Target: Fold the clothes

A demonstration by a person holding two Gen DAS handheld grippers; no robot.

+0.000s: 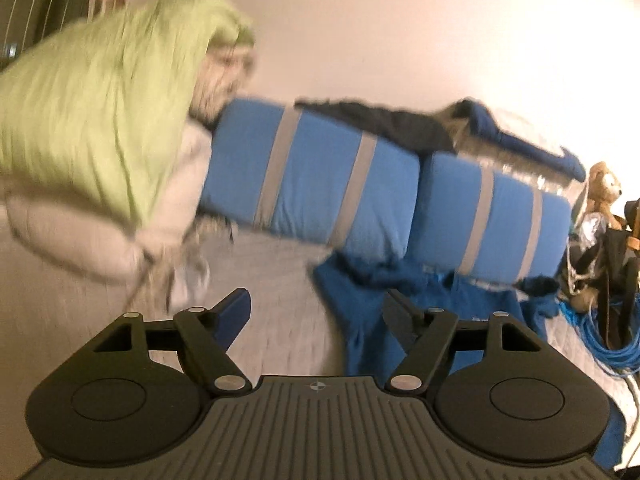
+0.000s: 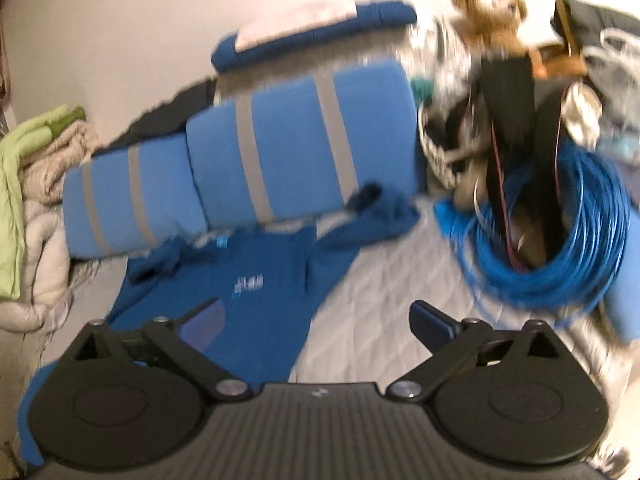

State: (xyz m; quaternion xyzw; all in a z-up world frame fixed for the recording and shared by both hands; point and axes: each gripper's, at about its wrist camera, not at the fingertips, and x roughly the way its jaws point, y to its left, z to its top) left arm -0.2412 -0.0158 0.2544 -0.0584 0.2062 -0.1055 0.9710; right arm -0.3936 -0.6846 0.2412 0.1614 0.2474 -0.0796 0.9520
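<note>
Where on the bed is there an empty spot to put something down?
Bare quilted bedcover lies between the blue shirt and the coiled blue cable. Another bare patch sits between the shirt and the green and beige bedding. It is crowded around the cable, black straps and teddy bear, and along the blue cushions.

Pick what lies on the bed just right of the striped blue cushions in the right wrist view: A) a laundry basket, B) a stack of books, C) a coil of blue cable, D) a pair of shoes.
C: a coil of blue cable lies right of the striped blue cushions.
</note>
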